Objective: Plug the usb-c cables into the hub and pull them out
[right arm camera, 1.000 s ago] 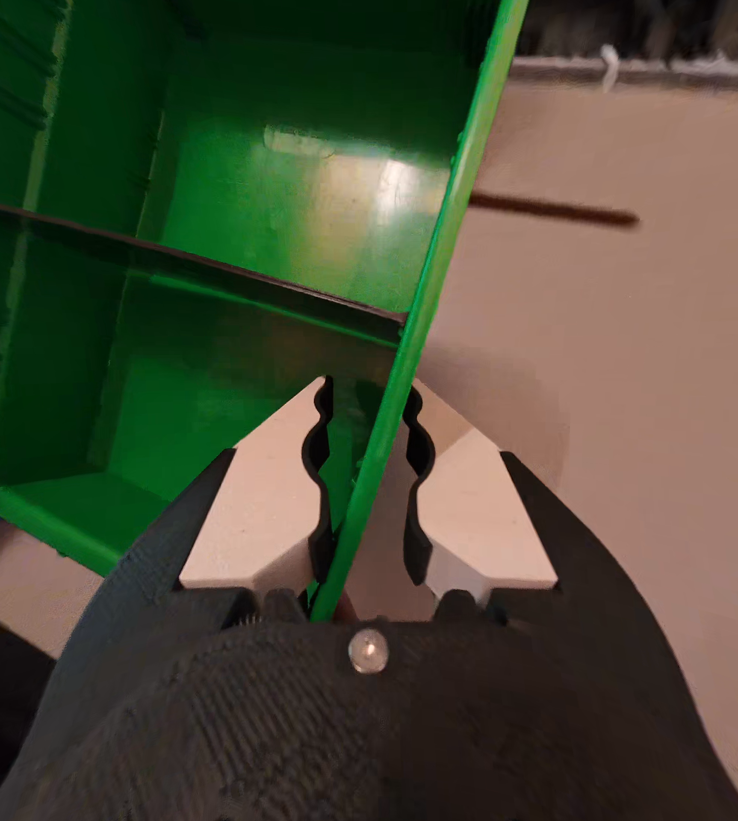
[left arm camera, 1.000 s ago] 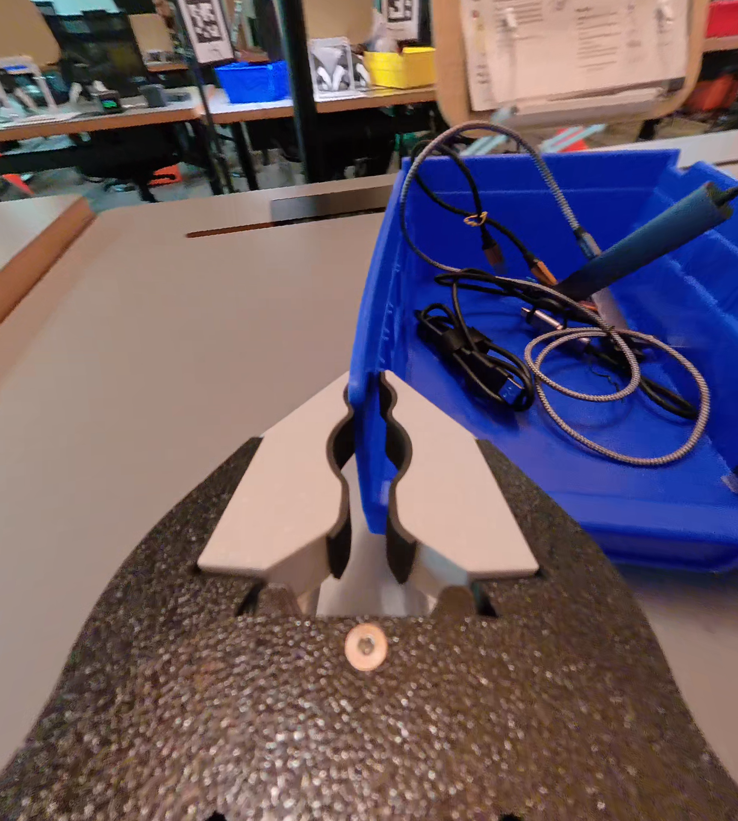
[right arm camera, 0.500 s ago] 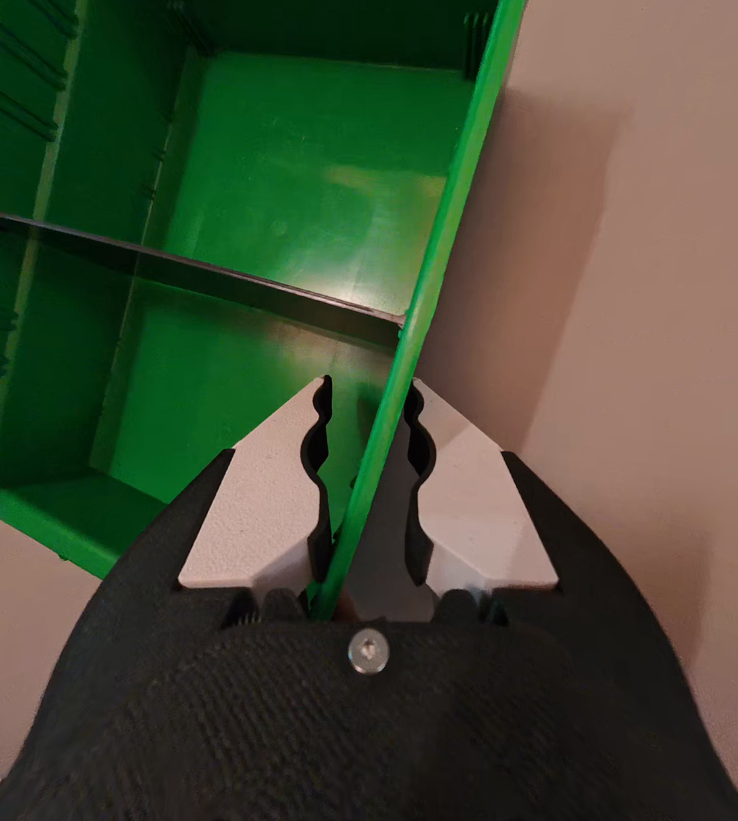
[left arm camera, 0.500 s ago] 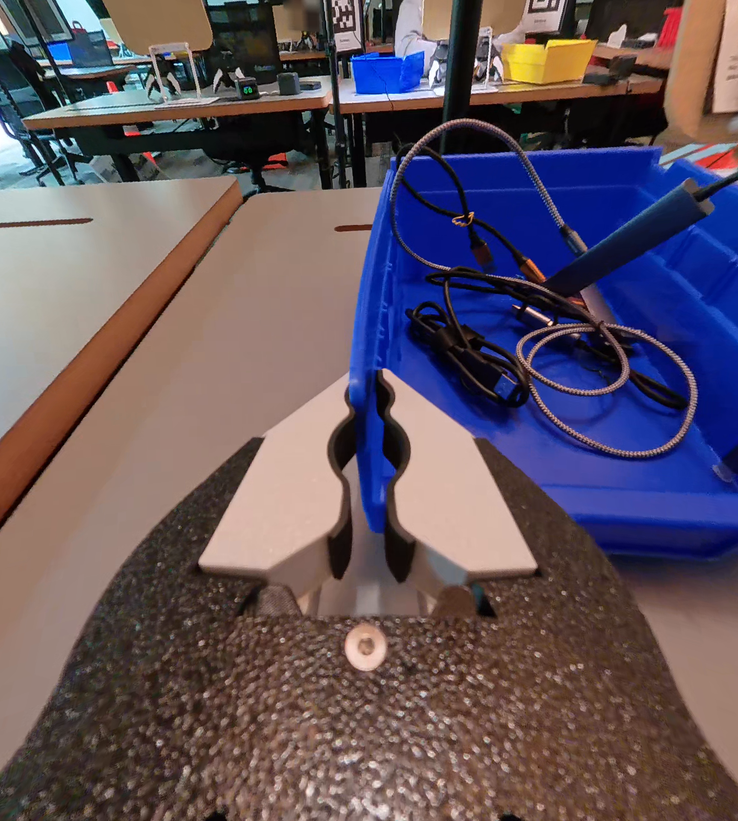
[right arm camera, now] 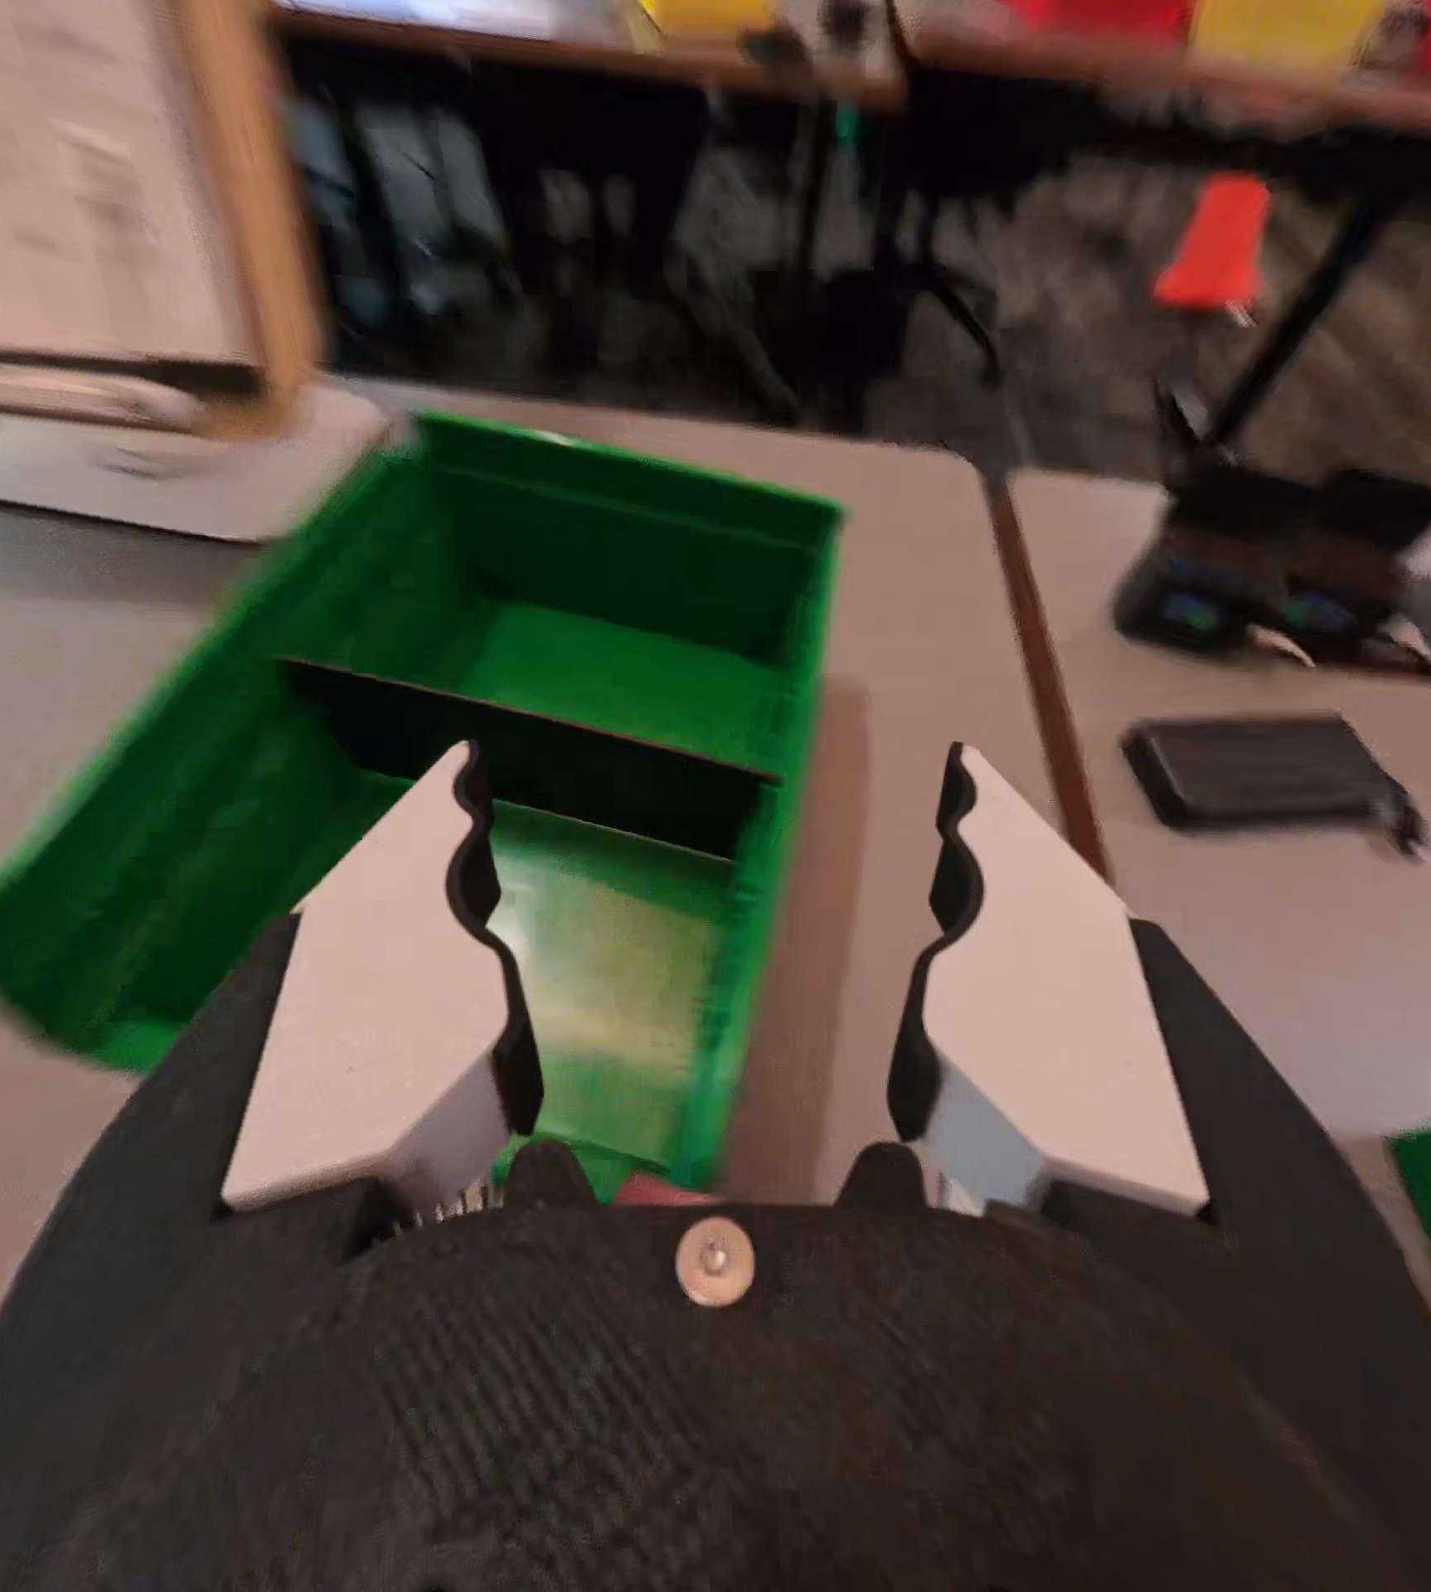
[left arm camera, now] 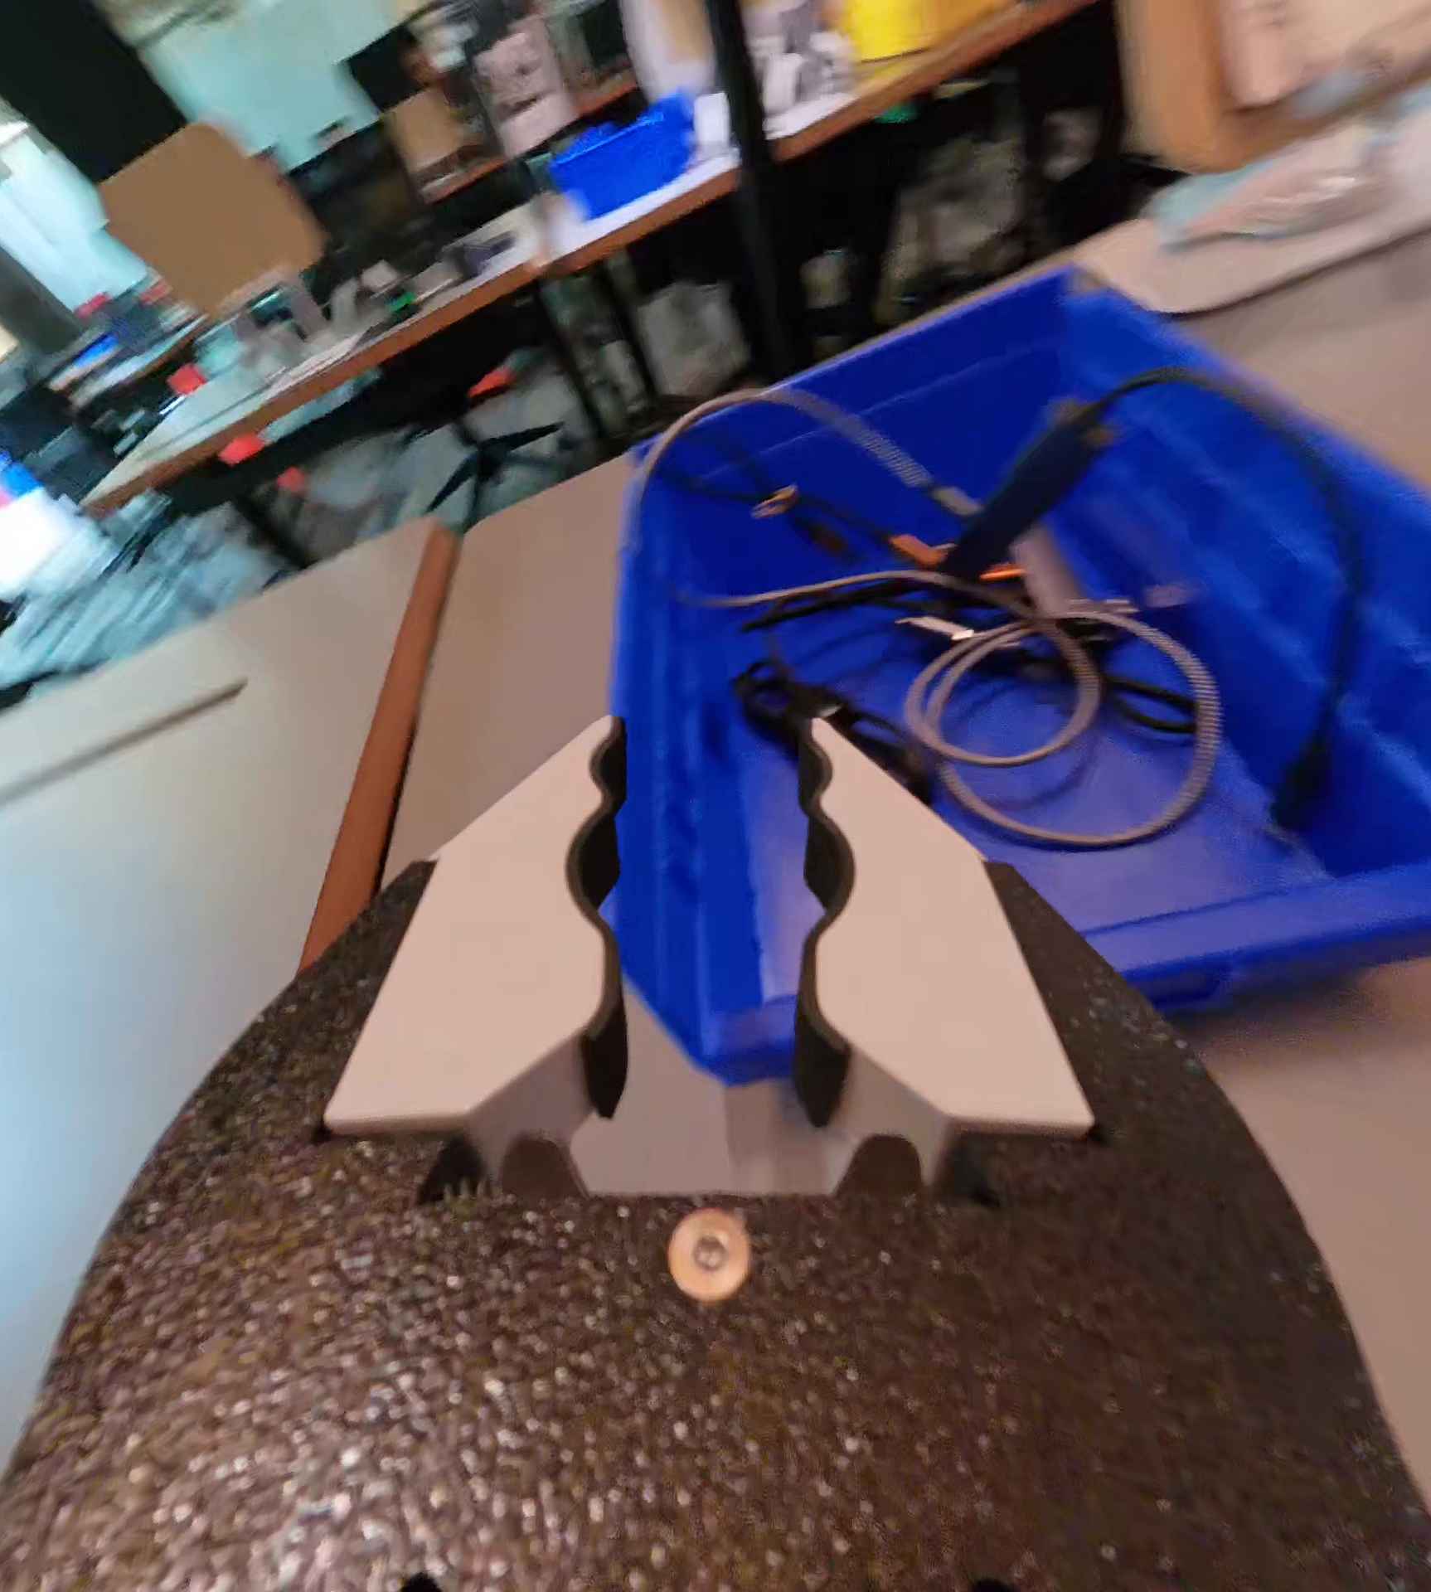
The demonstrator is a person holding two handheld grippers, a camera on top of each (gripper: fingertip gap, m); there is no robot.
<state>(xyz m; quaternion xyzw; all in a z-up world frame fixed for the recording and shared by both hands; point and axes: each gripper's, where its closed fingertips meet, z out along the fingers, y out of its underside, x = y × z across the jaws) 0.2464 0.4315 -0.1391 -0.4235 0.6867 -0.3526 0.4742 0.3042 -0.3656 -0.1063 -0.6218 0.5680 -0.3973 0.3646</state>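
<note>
In the left wrist view a blue bin (left arm camera: pixel 1341 655) stands on the table and holds a tangle of cables: a grey braided cable (left arm camera: pixel 1065 749) in a coil and black cables (left arm camera: pixel 790 698). A dark blue stick-shaped hub (left arm camera: pixel 1009 517) leans upward among them. My left gripper (left arm camera: pixel 716 741) is open, with the bin's near left wall between its jaws and not clamped. In the right wrist view my right gripper (right arm camera: pixel 712 762) is wide open and empty above the near end of an empty green bin (right arm camera: pixel 204 818) with a black divider (right arm camera: pixel 522 715).
The table's brown edge (left arm camera: pixel 389 732) runs left of the blue bin. In the right wrist view a black flat case (right arm camera: pixel 1263 771) and a black device with small screens (right arm camera: pixel 1281 577) lie on the neighbouring table at right. Benches and clutter stand behind. About 80 centimetres separates my left fingertips from my right.
Both grippers have opened and let go of the bin walls they were shut on. The right gripper has drawn back and tilted up from the green bin. The left view has swung left.
</note>
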